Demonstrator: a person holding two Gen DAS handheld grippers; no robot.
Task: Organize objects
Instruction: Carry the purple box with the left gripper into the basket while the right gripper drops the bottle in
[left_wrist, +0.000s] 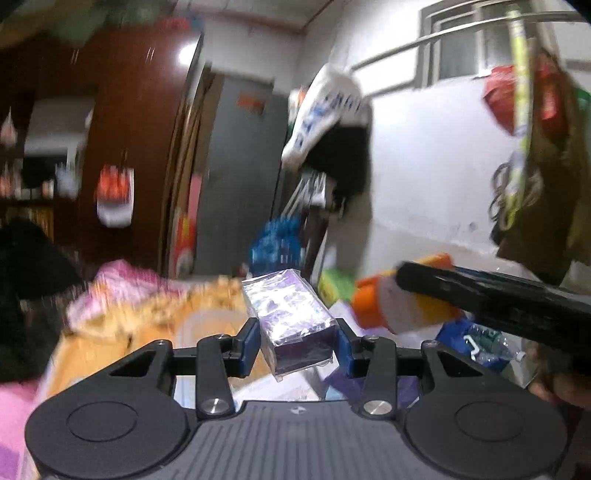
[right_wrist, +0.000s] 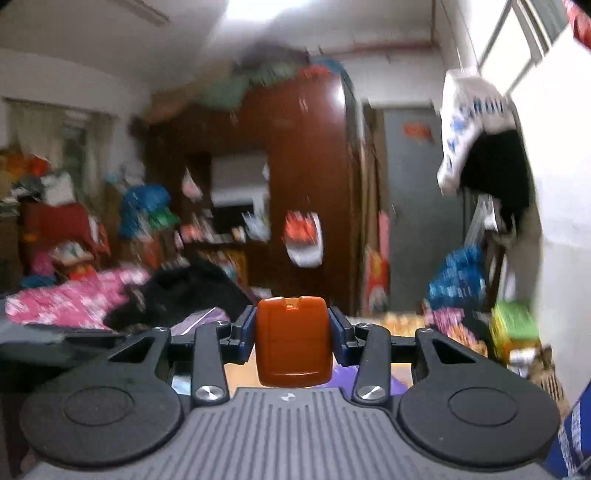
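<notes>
The right gripper (right_wrist: 293, 338) is clamped on an orange case (right_wrist: 293, 341), held upright w/ a blue pad pressing each side, its lower edge hanging just above the gripper body. Behind it, blurred: a dark wood wardrobe (right_wrist: 310, 155) w/ a red-and-white bag (right_wrist: 303, 240) hanging on its front, and a grey door (right_wrist: 417, 206) to the right of it. A pink floral cloth (right_wrist: 70, 299) and a black garment (right_wrist: 188, 291) lie at left; a white bag w/ blue print (right_wrist: 467, 129) hangs on the wall at right, blue bag (right_wrist: 458, 277) below it.
</notes>
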